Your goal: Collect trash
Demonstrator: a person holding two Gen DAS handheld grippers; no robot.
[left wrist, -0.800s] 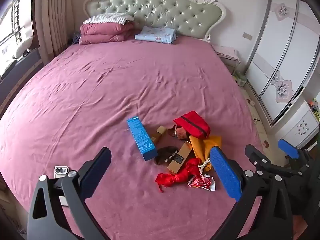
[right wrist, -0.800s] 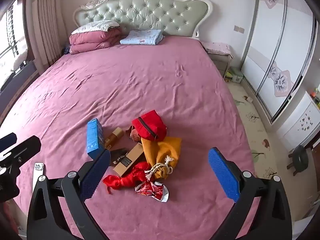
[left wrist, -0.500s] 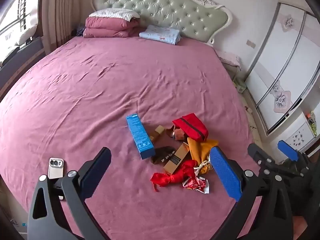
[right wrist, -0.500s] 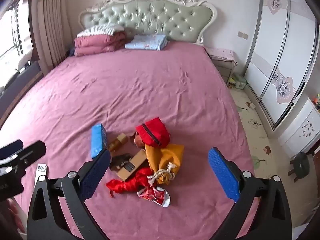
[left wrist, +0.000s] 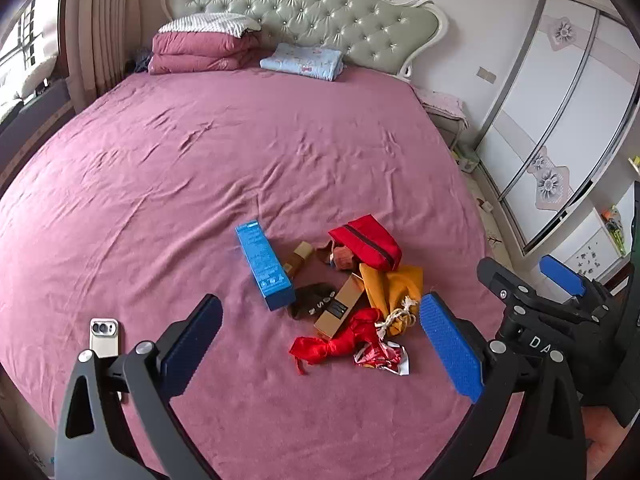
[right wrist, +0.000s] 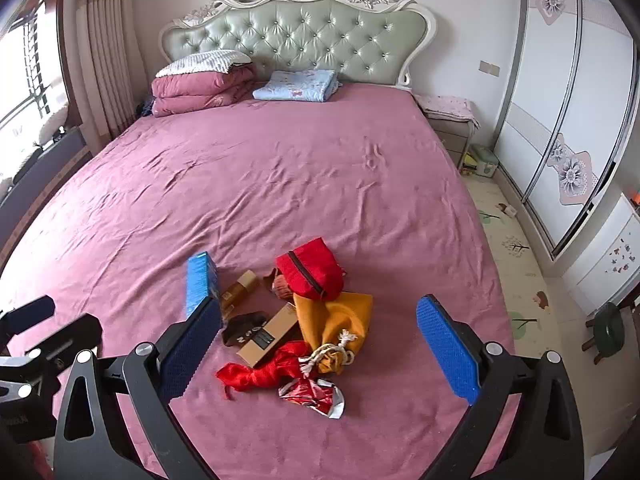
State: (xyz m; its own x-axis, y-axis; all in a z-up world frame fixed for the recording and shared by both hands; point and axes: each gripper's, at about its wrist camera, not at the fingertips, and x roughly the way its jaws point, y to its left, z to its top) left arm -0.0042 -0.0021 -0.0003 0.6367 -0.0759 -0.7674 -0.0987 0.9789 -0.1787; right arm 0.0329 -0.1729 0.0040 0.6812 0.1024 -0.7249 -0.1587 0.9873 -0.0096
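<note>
A pile of trash lies near the foot of the pink bed (left wrist: pixel 200 160): a blue box (left wrist: pixel 263 264), a red pouch (left wrist: pixel 365 241), a yellow drawstring bag (left wrist: pixel 394 290), a tan box (left wrist: pixel 339 307), a red ribbon (left wrist: pixel 336 345) and a crumpled foil wrapper (left wrist: pixel 380 357). The same pile shows in the right wrist view, with the blue box (right wrist: pixel 200 278), red pouch (right wrist: pixel 310 268) and wrapper (right wrist: pixel 314 394). My left gripper (left wrist: pixel 320 344) is open and empty above the pile. My right gripper (right wrist: pixel 318 346) is open and empty above it too.
A phone (left wrist: pixel 104 338) lies on the bed at the front left. Folded quilts (left wrist: pixel 196 52) and a blue pillow (left wrist: pixel 302 61) sit by the headboard. A wardrobe (right wrist: pixel 568 92), a nightstand (right wrist: pixel 452 120) and a small stool (right wrist: pixel 608 330) stand to the right of the bed.
Both grippers have pulled back and tilted up a little, so the pile sits lower and farther in view. Both stay open and empty.
</note>
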